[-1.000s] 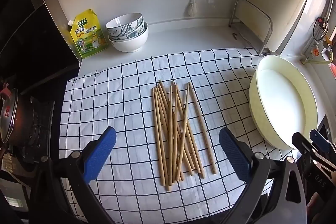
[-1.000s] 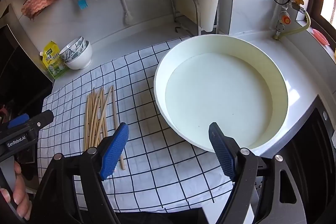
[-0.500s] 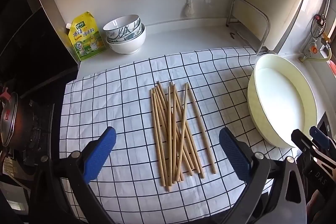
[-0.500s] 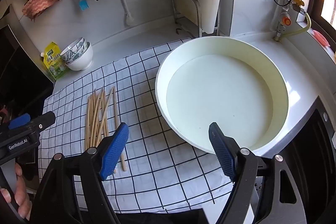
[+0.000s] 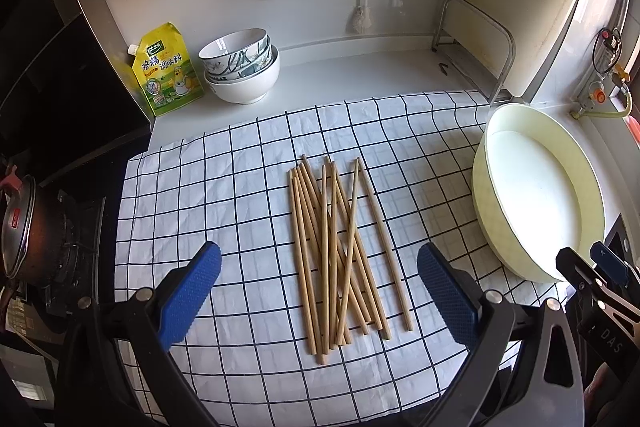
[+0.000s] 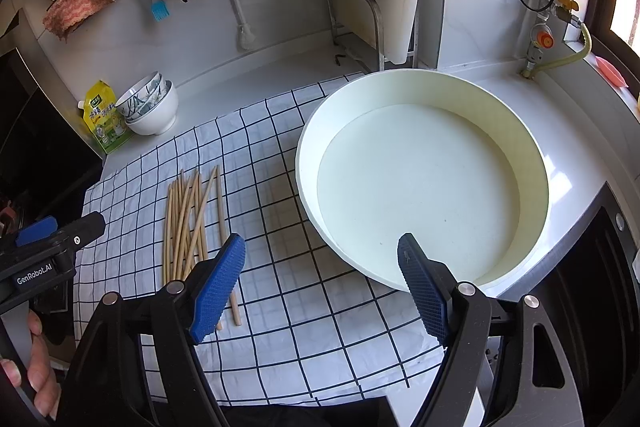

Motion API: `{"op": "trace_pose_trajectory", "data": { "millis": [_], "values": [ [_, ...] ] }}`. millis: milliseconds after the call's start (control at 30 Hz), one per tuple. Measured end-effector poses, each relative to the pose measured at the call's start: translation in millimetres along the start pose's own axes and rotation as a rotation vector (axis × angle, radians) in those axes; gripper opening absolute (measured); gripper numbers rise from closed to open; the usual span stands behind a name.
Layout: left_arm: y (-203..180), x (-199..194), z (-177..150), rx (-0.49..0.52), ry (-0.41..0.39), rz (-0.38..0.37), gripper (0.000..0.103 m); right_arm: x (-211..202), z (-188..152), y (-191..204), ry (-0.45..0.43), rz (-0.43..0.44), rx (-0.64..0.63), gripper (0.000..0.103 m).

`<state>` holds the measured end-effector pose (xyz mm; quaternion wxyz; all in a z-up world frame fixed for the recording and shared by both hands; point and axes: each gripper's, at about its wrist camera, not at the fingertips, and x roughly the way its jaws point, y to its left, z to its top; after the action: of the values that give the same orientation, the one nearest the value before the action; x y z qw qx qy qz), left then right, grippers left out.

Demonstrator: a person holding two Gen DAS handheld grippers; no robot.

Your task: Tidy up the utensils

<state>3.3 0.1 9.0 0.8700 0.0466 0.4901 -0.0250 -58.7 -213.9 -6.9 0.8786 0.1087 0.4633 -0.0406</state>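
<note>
Several wooden chopsticks (image 5: 336,251) lie in a loose crossed pile on a white checked cloth (image 5: 224,195); the right wrist view shows the same chopsticks (image 6: 188,223) at left. My left gripper (image 5: 318,295) hangs open above the pile's near ends, holding nothing. My right gripper (image 6: 320,285) is open too, over the cloth between the pile and a large round white basin (image 6: 516,163), which also shows at the right in the left wrist view (image 5: 480,187). The basin is empty.
Stacked bowls (image 5: 240,67) and a yellow seasoning pouch (image 5: 166,71) stand at the back of the counter. A metal rack (image 5: 476,43) holds a white board behind the basin. A pot (image 5: 24,227) sits on the stove at left. The counter edge drops off at right.
Both views have shifted slightly: the left gripper has pulled back and up a little from the chopsticks. Both grippers stay open.
</note>
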Motion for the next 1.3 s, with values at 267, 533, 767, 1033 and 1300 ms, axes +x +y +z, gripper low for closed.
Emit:
{"op": "trace_pose_trajectory", "data": {
  "millis": [267,533,767,1033,1300],
  "values": [
    [0.9,-0.3,-1.3,-0.002,0.002,-0.001,0.097,-0.2,-0.2,0.0,-0.001,0.001,0.0,0.075],
    [3.0,-0.3,-3.6,-0.004,0.004,-0.002,0.097,-0.8,-0.4,-0.3,0.0,0.001,0.002,0.075],
    [2.1,0.0,-3.8,-0.004,0.004,0.0,0.097,-1.1,-0.6,-0.5,0.001,0.003,0.003,0.075],
    [2.1,0.1,-3.8,-0.003,0.005,-0.001,0.097,-0.2,-0.5,-0.1,0.004,0.003,0.002,0.075],
    [1.9,0.2,-4.9,-0.003,0.005,0.0,0.097,-0.1,0.7,-0.8,0.005,0.004,0.002,0.075]
  ]
}}
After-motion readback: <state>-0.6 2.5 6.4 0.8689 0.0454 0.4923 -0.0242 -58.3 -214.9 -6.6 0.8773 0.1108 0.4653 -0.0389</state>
